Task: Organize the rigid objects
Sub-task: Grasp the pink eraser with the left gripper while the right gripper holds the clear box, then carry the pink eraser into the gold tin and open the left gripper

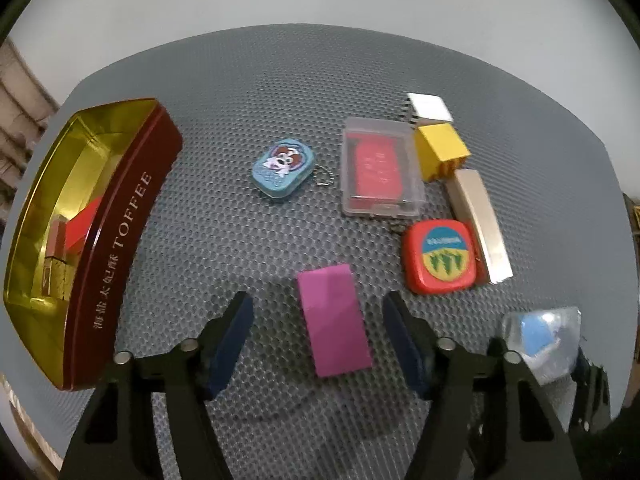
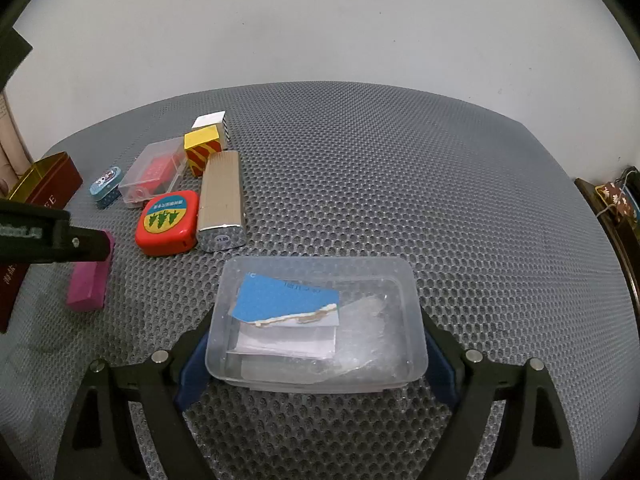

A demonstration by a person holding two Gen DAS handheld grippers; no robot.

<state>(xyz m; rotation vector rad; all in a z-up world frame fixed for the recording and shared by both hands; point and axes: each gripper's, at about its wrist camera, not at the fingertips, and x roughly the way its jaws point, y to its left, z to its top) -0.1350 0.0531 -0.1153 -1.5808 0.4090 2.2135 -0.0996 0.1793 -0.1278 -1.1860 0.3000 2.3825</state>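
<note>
Toffee tin (image 1: 84,236), your likely destination for the loose pieces, stood open at the far left of the counter (image 2: 400,168) with something red already showing in its gold interior. Your left gripper (image 1: 318,320) was spread wide with the magenta block (image 1: 334,320) lying flat between the two blue pads, neither pad touching it. That block sat slightly skewed to the line of the pads, so closing on it as it lay could have twisted it or squeezed it out forward across the mesh mat. Your right gripper (image 2: 316,364) appeared to be holding the clear plastic box (image 2: 316,320), the one with the blue card inside, gripped low on its short sides. I judge those thin walls would flex, and a hard squeeze could have bowed them and let the box slip or tip as you lifted. The box's front edge lay just beside the silver ribbed case (image 2: 222,200) and the red tape measure (image 2: 168,222), so pushing forward risked shunting both into the cluster behind: the yellow striped block (image 2: 203,150), the small clear case (image 2: 154,176) and the blue cartoon tin (image 2: 106,186). The two grippers also worked close together, so swinging the left one toward the tin could have clipped the box.
</note>
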